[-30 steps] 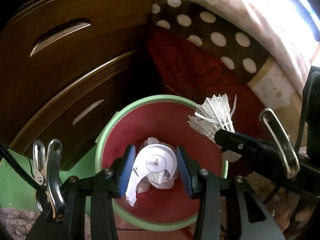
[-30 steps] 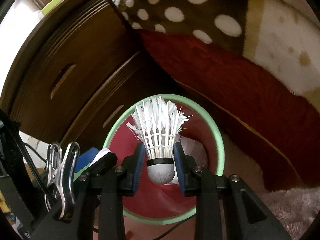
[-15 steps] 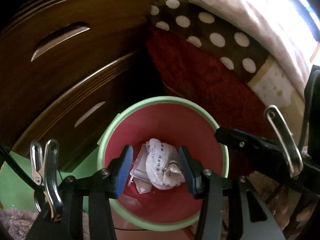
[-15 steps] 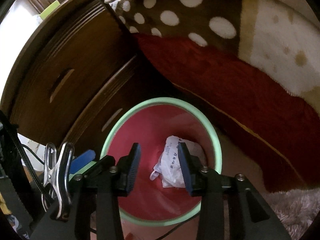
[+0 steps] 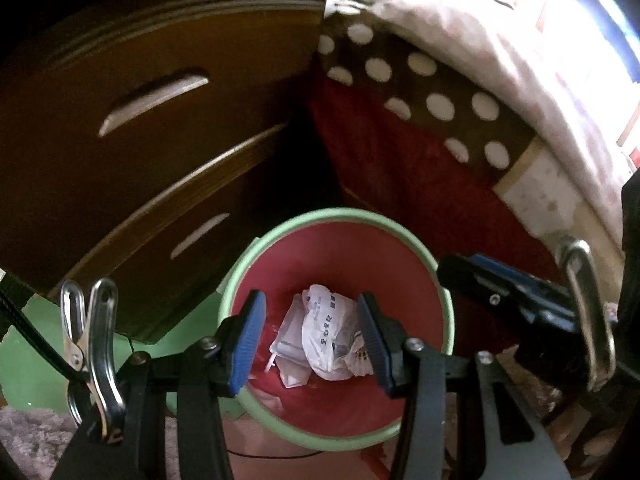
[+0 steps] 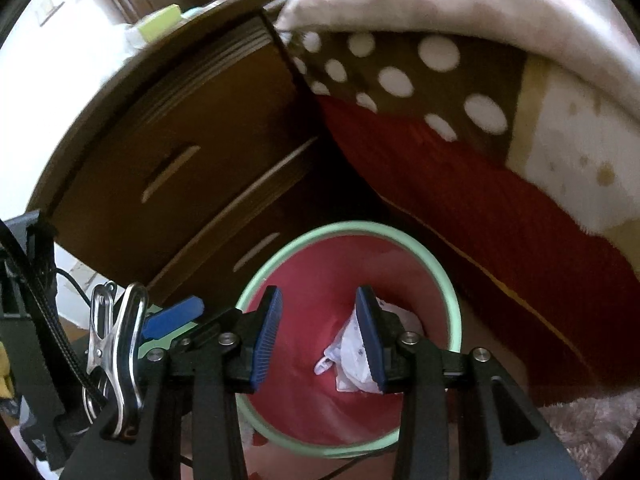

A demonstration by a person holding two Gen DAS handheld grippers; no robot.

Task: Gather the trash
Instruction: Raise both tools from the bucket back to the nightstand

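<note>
A round bin with a pale green rim (image 5: 340,212) and a red inside stands on the floor below both grippers. At its bottom lie a crumpled white printed paper (image 5: 324,336) and other white scraps. My left gripper (image 5: 310,298) hangs open over the bin's mouth with nothing between its blue pads. The right gripper (image 6: 318,294) is open above the same bin rim (image 6: 348,226), its jaws bare too, and the crumpled paper (image 6: 352,360) shows past its right finger. Its tip (image 5: 472,270) reaches in from the right in the left wrist view.
A dark wooden chest of drawers (image 5: 140,120) stands close behind the bin on the left. Red and brown polka-dot bedding (image 5: 420,92) hangs down behind on the right. A green mat (image 5: 32,320) lies at left, a fluffy rug (image 6: 592,420) at right.
The left gripper let go of a white round plastic piece and the right one let go of a shuttlecock. Both dropped into the bin. Both grippers opened wider and rose a little.
</note>
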